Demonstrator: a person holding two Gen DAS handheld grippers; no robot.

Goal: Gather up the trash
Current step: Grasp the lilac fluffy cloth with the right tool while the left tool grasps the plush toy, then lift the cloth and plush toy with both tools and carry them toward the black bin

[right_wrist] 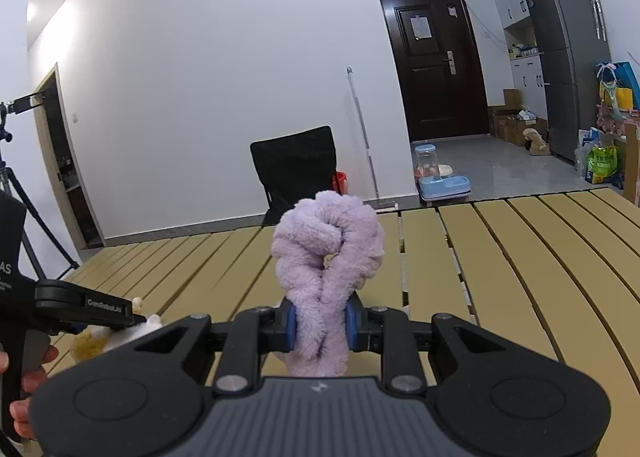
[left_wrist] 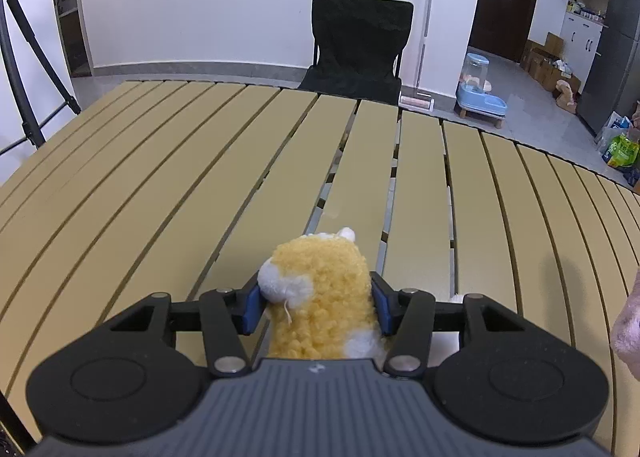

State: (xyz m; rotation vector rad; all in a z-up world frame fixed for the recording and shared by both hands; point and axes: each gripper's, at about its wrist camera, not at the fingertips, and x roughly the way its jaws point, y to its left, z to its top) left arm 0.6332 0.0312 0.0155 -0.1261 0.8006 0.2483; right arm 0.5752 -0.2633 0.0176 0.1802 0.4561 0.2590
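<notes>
A fuzzy yellow-and-white plush toy (left_wrist: 320, 293) is clamped in the left claw (left_wrist: 316, 307), a twisted lilac fleece scrunchie (right_wrist: 328, 257) in the right claw (right_wrist: 321, 327), above the slatted tan tabletop (left_wrist: 160, 185); firm grip is advised during carrying.

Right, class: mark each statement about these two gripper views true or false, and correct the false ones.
1. The left gripper is shut on a yellow and white plush toy. True.
2. The right gripper is open, holding nothing. False: it is shut on a fluffy lilac item.
3. The slatted table is tan. True.
4. A red chair stands beyond the table. False: the chair is black.
</notes>
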